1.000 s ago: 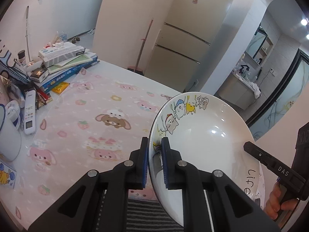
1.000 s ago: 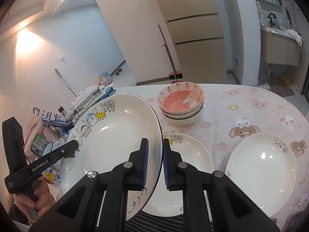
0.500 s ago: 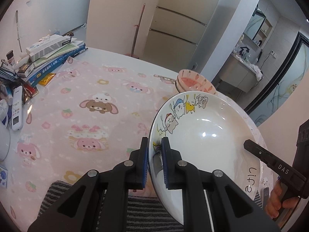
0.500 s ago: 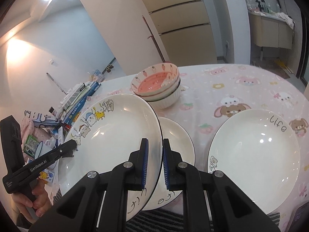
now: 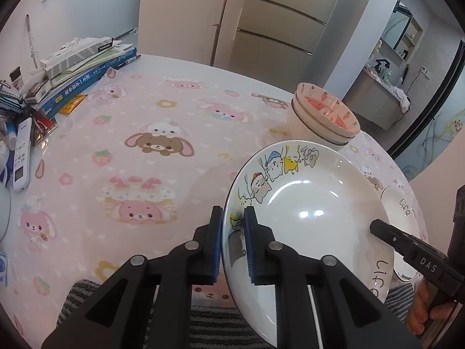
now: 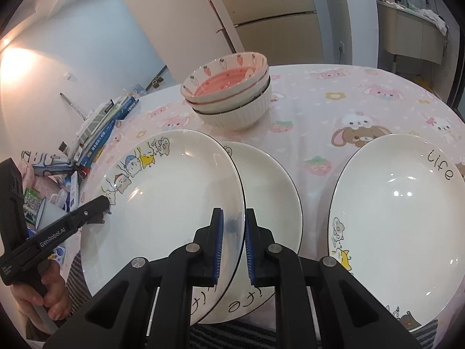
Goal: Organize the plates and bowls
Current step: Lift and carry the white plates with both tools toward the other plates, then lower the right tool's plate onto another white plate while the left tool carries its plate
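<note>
Both tongs (image 5: 233, 241) (image 6: 234, 241) clamp cartoon plate (image 5: 314, 221) — opposite rims.

Hidden/cut off: my held plate (image 6: 162, 203) covers most of plate under it (image 6: 270, 192); right plate (image 6: 401, 221) cropped at frame edge.

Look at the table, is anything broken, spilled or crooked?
Nothing looks broken or spilled. Only the held plate is crooked: both tongs, left and right, pinch its rim, so it hangs tilted over the plate beneath it. The stacked bowls sit neatly, though leaning slightly.
</note>
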Tool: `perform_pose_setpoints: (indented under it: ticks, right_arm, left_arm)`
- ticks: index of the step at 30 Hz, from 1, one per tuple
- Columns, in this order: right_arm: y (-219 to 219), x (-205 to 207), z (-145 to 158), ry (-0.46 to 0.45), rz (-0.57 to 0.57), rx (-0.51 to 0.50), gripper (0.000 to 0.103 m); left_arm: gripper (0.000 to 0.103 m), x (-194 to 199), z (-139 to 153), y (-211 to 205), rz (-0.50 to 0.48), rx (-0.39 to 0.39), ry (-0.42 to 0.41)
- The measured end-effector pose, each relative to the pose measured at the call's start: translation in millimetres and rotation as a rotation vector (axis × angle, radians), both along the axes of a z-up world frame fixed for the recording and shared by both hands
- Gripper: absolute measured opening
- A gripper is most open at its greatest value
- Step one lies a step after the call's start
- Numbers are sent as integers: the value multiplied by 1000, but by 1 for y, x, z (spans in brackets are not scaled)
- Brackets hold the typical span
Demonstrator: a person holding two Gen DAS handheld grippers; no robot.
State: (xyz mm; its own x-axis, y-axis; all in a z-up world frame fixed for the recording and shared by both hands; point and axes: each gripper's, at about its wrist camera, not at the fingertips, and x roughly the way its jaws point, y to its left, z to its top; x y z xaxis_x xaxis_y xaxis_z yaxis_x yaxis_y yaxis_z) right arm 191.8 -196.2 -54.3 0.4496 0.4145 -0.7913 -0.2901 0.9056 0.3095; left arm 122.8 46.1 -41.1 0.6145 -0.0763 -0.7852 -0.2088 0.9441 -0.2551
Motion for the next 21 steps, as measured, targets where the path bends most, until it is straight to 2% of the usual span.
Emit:
perform_pose_setpoints:
  ticks: [15, 21]
  right_arm:
    - [4, 10, -30, 53, -12, -67, 19]
    - [13, 8, -35, 17, 3, -137, 20]
  left_arm:
    - [12, -1, 5, -8, -47, 16, -35]
    - [12, -3, 8, -15, -63, 59, -48]
